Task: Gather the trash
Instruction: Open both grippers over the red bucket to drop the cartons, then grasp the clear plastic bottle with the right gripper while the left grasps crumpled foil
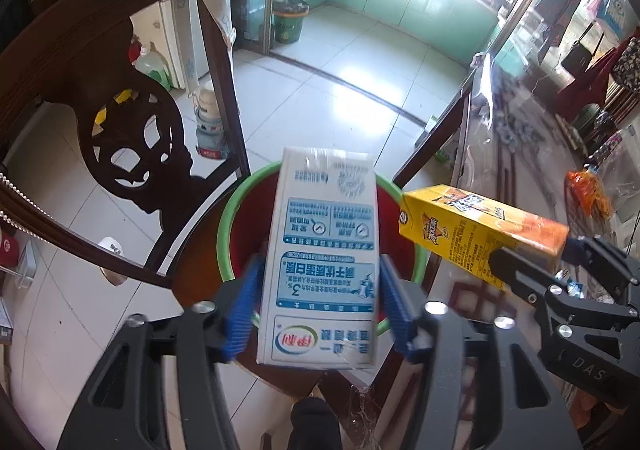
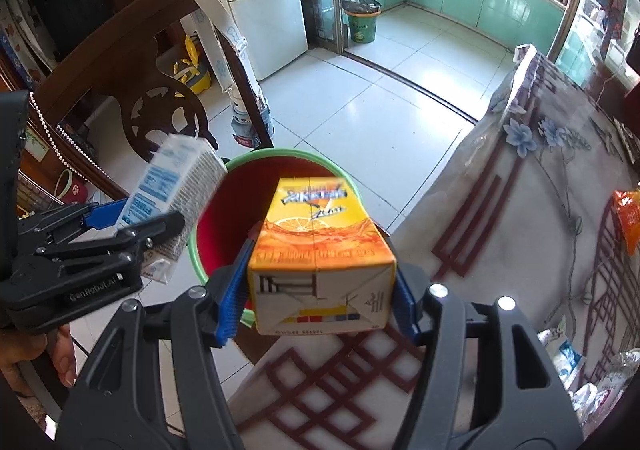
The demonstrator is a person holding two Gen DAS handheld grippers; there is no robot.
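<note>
My left gripper (image 1: 320, 282) is shut on a white and blue milk carton (image 1: 324, 250), held over a red bin with a green rim (image 1: 228, 218). The carton also shows in the right wrist view (image 2: 168, 186), at the bin's left edge. My right gripper (image 2: 320, 286) is shut on a yellow-orange juice carton (image 2: 316, 246), held above the near rim of the bin (image 2: 336, 166). In the left wrist view the juice carton (image 1: 472, 230) hangs just right of the bin, held by the right gripper (image 1: 532, 262).
A dark carved wooden chair (image 1: 132, 146) stands left of the bin. A table with a flowered plastic cover (image 2: 520, 250) is at the right, with an orange wrapper (image 2: 628, 218) and crumpled packets (image 2: 568, 362) on it. White tiled floor (image 2: 380, 118) lies beyond.
</note>
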